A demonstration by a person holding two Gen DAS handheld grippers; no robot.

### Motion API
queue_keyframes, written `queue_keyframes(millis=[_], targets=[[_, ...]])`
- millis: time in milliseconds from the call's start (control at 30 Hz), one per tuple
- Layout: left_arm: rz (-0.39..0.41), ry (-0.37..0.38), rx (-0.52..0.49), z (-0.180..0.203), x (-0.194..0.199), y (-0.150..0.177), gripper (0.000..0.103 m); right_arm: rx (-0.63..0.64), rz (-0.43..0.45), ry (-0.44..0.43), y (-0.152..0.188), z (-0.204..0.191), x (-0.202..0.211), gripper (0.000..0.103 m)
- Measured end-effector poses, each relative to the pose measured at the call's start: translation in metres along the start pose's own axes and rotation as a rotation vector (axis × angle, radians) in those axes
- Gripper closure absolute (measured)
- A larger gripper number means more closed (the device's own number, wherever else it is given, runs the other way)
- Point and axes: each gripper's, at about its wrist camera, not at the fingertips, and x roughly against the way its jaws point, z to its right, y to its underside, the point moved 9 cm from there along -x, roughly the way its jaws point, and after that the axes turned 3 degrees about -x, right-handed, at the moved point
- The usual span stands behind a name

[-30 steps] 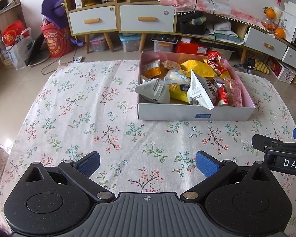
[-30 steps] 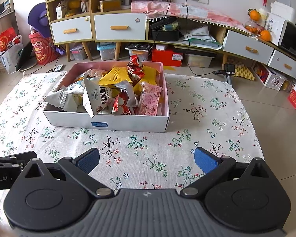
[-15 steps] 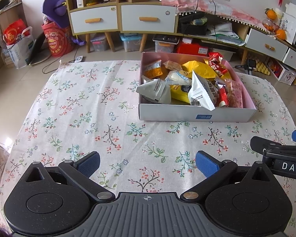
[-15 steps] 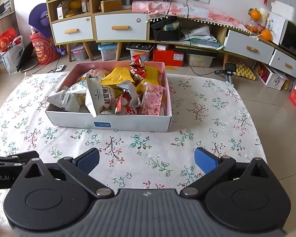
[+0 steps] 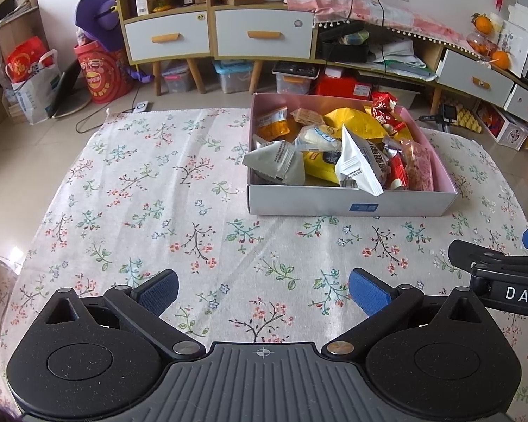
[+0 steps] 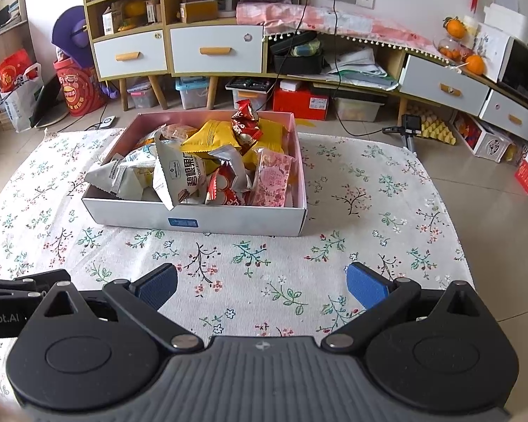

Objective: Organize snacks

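Observation:
A shallow box (image 5: 348, 204) (image 6: 200, 219), pink inside and white outside, stands on the floral tablecloth (image 5: 151, 190) (image 6: 369, 190). Several snack packets are heaped in it: a white packet (image 5: 357, 165) (image 6: 177, 172), yellow bags (image 5: 355, 125) (image 6: 214, 133), a red wrapper (image 5: 383, 109) (image 6: 244, 125) and a pink packet (image 6: 272, 181). My left gripper (image 5: 262, 290) hovers open over the cloth, nearer than the box and to its left, with nothing between its fingers. My right gripper (image 6: 260, 286) is open and empty too, in front of the box.
Low cabinets with white drawers (image 5: 264, 37) (image 6: 216, 52) line the back wall, with storage bins (image 5: 234, 75) beneath. A red drum (image 5: 104, 70) and shopping bag (image 5: 31, 81) stand on the floor at left. Oranges (image 6: 473, 63) sit on the right shelf.
Both grippers have crept slightly toward the box, which looks a little nearer in both views. Their jaws stay open and the snacks have not moved.

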Motion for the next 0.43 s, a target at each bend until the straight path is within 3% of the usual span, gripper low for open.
queue_keyframes(millis=[433], targets=[[-0.002, 0.002, -0.022, 0.0029, -0.0016, 0.0005, 0.000, 0.002, 0.000, -0.002, -0.0013, 0.0005, 0.0009, 0.000]])
